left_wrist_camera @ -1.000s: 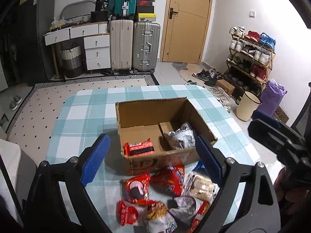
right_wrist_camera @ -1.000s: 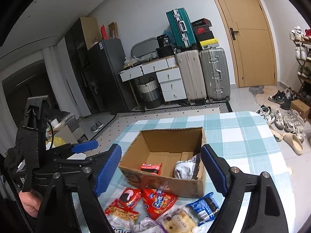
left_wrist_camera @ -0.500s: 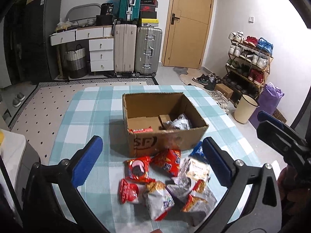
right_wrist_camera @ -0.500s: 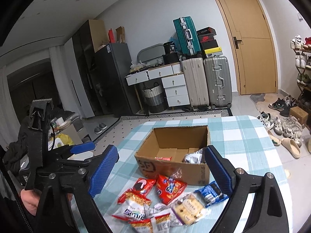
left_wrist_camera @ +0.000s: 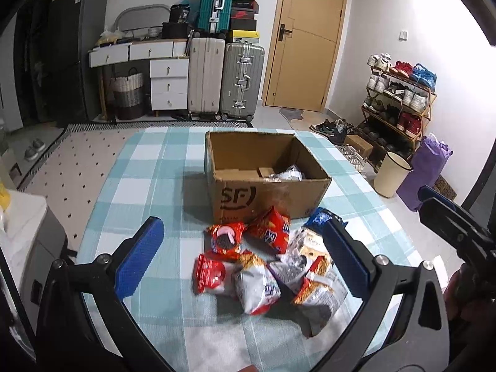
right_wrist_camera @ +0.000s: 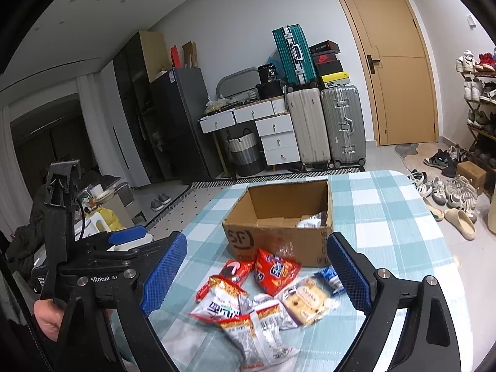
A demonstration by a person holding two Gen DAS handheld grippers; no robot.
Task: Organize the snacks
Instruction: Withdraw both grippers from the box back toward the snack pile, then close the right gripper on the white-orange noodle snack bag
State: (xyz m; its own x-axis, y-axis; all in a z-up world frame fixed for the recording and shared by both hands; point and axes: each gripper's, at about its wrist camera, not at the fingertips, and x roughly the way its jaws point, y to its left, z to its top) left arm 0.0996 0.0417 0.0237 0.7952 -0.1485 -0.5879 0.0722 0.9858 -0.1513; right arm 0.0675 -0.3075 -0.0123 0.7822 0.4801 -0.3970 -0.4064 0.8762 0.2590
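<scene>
An open cardboard box point(left_wrist_camera: 272, 193) point(right_wrist_camera: 276, 243) stands on the checked table point(left_wrist_camera: 148, 167) point(right_wrist_camera: 387, 217), with a silver snack bag point(left_wrist_camera: 286, 173) point(right_wrist_camera: 310, 221) inside. Several snack packets lie in a pile in front of it: a red cookie pack point(left_wrist_camera: 224, 240) point(right_wrist_camera: 235, 271), a red bag point(left_wrist_camera: 272, 231) point(right_wrist_camera: 274, 269), a white and red bag point(left_wrist_camera: 255, 286) point(right_wrist_camera: 221, 302), a biscuit pack point(right_wrist_camera: 305, 300), a blue pack point(left_wrist_camera: 321, 217) point(right_wrist_camera: 331, 277). My left gripper point(left_wrist_camera: 243, 259) is open and empty above the pile. My right gripper point(right_wrist_camera: 257, 274) is open and empty, also above the pile.
Suitcases point(left_wrist_camera: 226, 80) and white drawers point(left_wrist_camera: 169, 82) stand against the far wall by a wooden door point(left_wrist_camera: 305, 40). A shoe rack point(left_wrist_camera: 400, 93), a bin point(left_wrist_camera: 392, 176) and a purple bag point(left_wrist_camera: 429, 167) stand to the right of the table. Shoes point(right_wrist_camera: 446, 192) lie on the floor.
Both grippers have pulled back from the box and toward the near side of the table. The snack pile now sits between the fingers in both views. Both stay open.
</scene>
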